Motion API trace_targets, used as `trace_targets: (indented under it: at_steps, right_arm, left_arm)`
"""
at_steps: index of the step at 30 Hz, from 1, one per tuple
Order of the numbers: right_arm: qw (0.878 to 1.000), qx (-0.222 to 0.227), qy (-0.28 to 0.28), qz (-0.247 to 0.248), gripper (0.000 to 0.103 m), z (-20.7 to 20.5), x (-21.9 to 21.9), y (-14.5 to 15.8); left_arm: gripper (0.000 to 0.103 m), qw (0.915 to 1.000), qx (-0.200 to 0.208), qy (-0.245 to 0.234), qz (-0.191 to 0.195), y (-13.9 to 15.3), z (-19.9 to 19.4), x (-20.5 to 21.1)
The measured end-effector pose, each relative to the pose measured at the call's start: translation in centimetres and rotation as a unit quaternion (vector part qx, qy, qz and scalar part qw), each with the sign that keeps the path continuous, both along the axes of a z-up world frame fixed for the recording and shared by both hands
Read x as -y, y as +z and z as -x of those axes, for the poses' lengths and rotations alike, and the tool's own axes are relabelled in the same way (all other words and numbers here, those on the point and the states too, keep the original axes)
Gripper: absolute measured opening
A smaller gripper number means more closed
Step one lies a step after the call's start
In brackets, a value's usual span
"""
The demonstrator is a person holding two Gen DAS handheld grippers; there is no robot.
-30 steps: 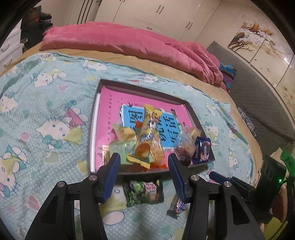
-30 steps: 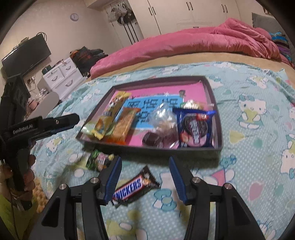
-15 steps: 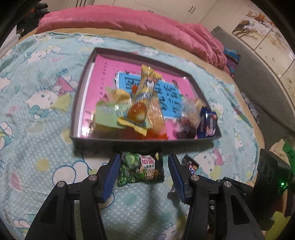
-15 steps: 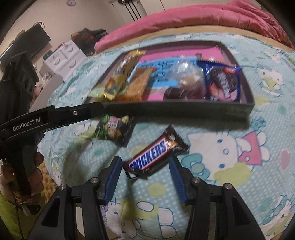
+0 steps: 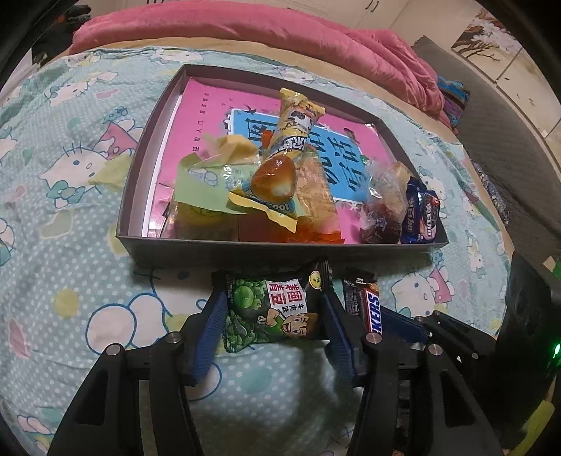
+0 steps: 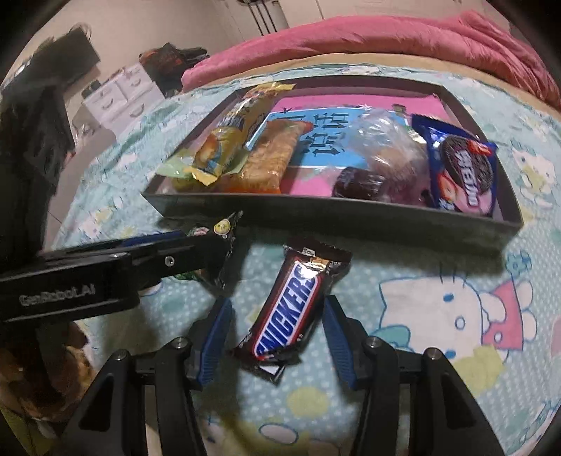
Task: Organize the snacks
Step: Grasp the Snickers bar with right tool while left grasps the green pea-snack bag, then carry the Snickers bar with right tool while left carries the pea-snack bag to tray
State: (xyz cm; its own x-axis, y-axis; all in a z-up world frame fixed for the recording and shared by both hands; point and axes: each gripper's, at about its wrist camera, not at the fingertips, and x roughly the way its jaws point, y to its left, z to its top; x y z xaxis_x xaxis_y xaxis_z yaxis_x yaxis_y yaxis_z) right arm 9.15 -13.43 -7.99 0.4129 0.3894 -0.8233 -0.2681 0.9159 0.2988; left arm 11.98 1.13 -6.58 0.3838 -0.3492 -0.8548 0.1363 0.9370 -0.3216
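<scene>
a bedroom: bed (image 5: 52, 217), pink duvet (image 5: 245, 24), wardrobes.

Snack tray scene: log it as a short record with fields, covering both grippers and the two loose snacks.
surface: bed sheet with cartoon cat print
tray: dark shallow tray, already holding several wrapped snacks
in tray, right end: blue Oreo pack
loose snack 1: green pea bag, on the sheet before the tray
loose snack 2: Snickers bar, on the sheet before the tray
left gripper: open, jaws just widened, astride the green pea bag
right gripper: open, astride the Snickers bar
</scene>
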Motion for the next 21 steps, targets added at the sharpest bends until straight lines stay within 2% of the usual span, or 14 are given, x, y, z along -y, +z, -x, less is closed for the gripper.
trace_targets:
  at_steps: [2, 5, 7, 14, 15, 16, 17, 21]
  right_arm:
    - [0.999, 0.012, 0.015, 0.032, 0.049, 0.1, -0.8, -0.3]
    - [0.994, 0.044, 0.041, 0.094, 0.033, 0.7, -1.7, -0.1]
    - [0.992, 0.046, 0.047, 0.104, 0.030, 0.9, -1.4, 0.0]
    - [0.997, 0.040, 0.021, 0.061, 0.030, 1.2, 1.4, 0.5]
    - [0.998, 0.043, 0.012, 0.048, 0.030, 1.2, 2.1, 0.8]
    - [0.998, 0.044, 0.004, 0.037, 0.030, 1.1, 2.6, 1.2]
    - [0.999, 0.047, -0.005, 0.027, 0.030, 1.1, 3.1, 1.4]
    - [0.997, 0.066, -0.032, -0.011, 0.030, 1.0, 4.7, 2.8]
  left_arm:
    - [0.062, 1.0000, 0.001, 0.000, -0.008, -0.1, 0.0, 0.3]
    - [0.065, 0.9998, -0.014, 0.003, -0.011, -0.8, 0.0, 0.7]
    - [0.066, 0.9997, -0.015, 0.007, -0.017, -1.0, 0.1, 0.9]
    - [0.066, 0.9989, 0.000, 0.004, -0.046, -1.3, 0.0, 2.7]
    - [0.062, 0.9988, 0.005, 0.002, -0.049, -1.3, 0.1, 2.9]
    - [0.049, 0.9989, 0.011, -0.003, -0.046, -1.3, 0.1, 3.1]
    - [0.043, 0.9990, 0.013, -0.006, -0.042, -1.2, 0.1, 3.1]
    - [0.038, 0.9998, 0.017, -0.012, -0.008, -0.5, 0.3, 2.2]
